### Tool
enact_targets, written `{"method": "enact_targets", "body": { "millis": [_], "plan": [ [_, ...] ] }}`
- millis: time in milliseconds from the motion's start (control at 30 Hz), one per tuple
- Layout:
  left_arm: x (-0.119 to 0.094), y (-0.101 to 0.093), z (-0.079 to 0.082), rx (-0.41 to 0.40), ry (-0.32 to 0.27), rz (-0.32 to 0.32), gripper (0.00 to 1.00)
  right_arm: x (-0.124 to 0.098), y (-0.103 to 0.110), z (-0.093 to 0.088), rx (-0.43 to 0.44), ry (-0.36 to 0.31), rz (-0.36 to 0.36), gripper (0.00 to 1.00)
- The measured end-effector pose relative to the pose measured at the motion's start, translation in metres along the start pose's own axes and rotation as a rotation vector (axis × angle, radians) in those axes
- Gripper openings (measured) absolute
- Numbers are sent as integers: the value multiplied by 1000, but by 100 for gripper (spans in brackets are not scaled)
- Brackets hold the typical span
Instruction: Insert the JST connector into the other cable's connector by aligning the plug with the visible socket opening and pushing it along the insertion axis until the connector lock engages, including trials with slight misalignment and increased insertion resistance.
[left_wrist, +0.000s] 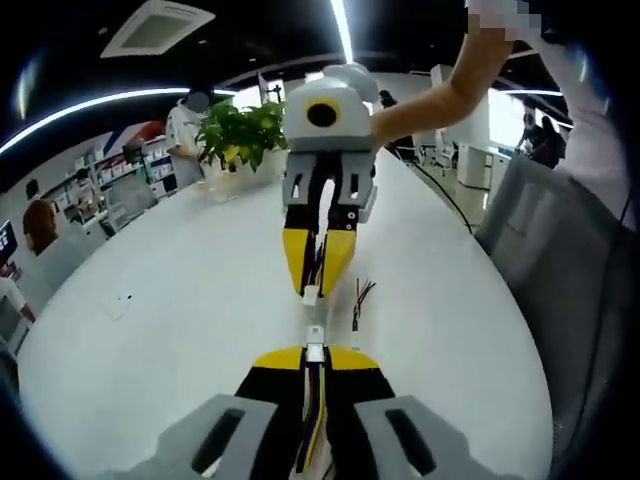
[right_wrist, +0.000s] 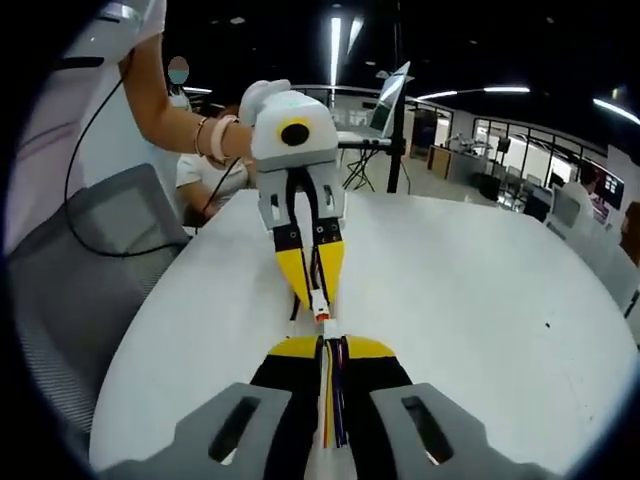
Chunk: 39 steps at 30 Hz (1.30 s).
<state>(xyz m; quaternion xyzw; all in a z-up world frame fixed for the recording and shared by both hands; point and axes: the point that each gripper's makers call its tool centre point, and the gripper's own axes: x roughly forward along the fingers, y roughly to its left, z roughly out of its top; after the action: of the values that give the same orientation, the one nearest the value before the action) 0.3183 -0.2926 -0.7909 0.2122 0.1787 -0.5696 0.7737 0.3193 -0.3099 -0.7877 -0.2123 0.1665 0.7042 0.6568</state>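
Step in hand, as judged: final alignment of plug to socket before the push.

Left claw (left_wrist: 314, 352): closed on a cable, its white connector (left_wrist: 315, 337) projecting just past the yellow tips. Coloured wires run back between the jaws toward the camera.

Right claw (left_wrist: 311, 290), seen facing in the left gripper view: closed on the other cable, with a second white connector (left_wrist: 310, 295) at its tips. In the right gripper view the right claw (right_wrist: 329, 345) holds red, yellow and dark wires, and the left claw (right_wrist: 319, 305) faces it with a white connector carrying an orange mark (right_wrist: 320, 313).

Relation: the two connectors sit nose to nose above the middle of the white bench (left_wrist: 180, 300). In the left gripper view a narrow gap of bench shows between them, so they are judged near but not mated. They look close to one line; whether the socket opening and plug keying match cannot be told, the parts being too small.

A loose bundle of dark wires (left_wrist: 359, 300) lies on the bench just beside the right claw's tips, clear of the joint.

Recommendation:
- Square both connectors on one axis before contact; correct any sideways offset first.
- Push straight along that axis, without twisting.
- If resistance rises, back off and realign rather than force it.
- Keep both grips close to the housings so the cables do not buckle.

Risk: the short projecting housings may pivot in the jaws under load.
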Motion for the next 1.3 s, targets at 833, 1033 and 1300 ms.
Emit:
{"method": "enact_targets", "body": {
  "millis": [833,1033,1300],
  "plan": [
    [7,-5,3,-58,-38,-45,0,6,8,-6,-38,22,28,3],
    [3,-8,9,-79,-76,-64,0,4,11,1,-12,-34,51,3],
    [0,-7,13,-78,-104,-67,0,2,13,7,-16,-56,58,3]
  ]
}}
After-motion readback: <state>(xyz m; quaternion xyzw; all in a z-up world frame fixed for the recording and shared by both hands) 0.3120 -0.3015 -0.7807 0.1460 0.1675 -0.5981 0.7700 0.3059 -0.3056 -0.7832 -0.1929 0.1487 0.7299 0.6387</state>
